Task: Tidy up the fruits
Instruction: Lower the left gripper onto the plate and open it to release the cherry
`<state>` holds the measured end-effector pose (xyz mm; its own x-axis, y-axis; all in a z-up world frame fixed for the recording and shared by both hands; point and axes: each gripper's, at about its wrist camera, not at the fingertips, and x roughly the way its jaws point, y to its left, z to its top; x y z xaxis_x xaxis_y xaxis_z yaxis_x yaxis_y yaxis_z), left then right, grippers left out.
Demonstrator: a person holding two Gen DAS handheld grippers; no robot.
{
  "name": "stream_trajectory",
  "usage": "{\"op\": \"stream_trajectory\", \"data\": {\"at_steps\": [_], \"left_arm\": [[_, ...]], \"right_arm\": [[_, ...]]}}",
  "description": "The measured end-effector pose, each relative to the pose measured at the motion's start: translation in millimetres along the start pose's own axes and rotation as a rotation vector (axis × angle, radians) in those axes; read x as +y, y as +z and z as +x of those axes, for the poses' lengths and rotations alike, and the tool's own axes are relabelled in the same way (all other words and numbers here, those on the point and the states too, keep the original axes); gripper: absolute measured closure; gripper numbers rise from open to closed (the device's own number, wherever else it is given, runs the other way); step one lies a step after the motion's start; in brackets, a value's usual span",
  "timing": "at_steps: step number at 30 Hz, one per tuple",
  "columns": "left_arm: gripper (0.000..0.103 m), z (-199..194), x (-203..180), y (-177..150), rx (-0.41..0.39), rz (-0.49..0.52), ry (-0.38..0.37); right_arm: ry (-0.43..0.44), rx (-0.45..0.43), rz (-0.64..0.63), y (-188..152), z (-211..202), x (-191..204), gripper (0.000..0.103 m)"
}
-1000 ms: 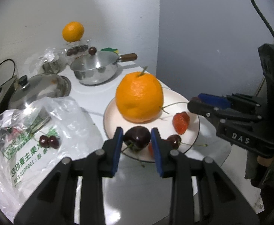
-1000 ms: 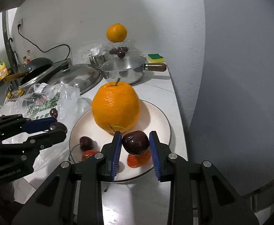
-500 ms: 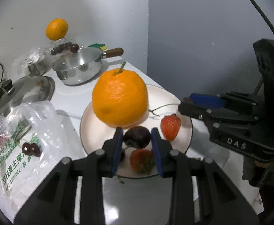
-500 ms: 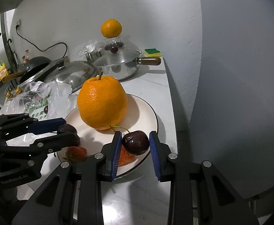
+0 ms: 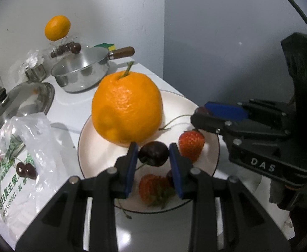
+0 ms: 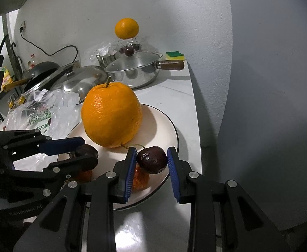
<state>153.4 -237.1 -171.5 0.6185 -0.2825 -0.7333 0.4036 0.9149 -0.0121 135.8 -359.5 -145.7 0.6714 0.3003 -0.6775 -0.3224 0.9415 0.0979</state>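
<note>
Two sets of tongs over one white plate (image 5: 84, 147), each clenched on a dark cherry. Left tongs (image 5: 153, 157) at lower centre of the left wrist view, blue pads pressed to either side of a cherry (image 5: 153, 153), its thin stem trailing down-left across the plate. Right tongs (image 6: 151, 160) at lower centre of the right wrist view, likewise gripping a second cherry (image 6: 152, 159) held above the plate's near right rim (image 6: 174, 126). Right tongs also visible at the right edge of the left wrist view (image 5: 201, 115), only a sliver of dark fruit showing between the tips. Large orange (image 5: 126, 109) with a green stem upright on the plate, just behind the left cherry and filling the middle of both frames. Two strawberries on the plate: one (image 5: 191, 146) right of the left tongs, near the plate's right rim, another (image 5: 153, 189) lower down, partly hidden behind the blue pads. Clear plastic bag (image 5: 27, 142) with green print at lower left on the white bench (image 5: 73, 105), two more cherries (image 5: 26, 170) lying inside it. Farther back, upper left of the frame: steel saucepan (image 5: 82, 71) with wooden handle, glass lid (image 5: 25, 98) beside it, and a smaller orange (image 5: 57, 27) perched on a clear container against the wall.
</note>
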Motion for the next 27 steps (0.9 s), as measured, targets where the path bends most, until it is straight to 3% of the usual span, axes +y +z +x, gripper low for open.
{"op": "stream_trajectory", "data": {"at_steps": [27], "left_arm": [[0.07,10,5,0,0.043,-0.034,-0.022]], "right_arm": [[-0.002,0.041,0.003,3,13,0,0.071]]}}
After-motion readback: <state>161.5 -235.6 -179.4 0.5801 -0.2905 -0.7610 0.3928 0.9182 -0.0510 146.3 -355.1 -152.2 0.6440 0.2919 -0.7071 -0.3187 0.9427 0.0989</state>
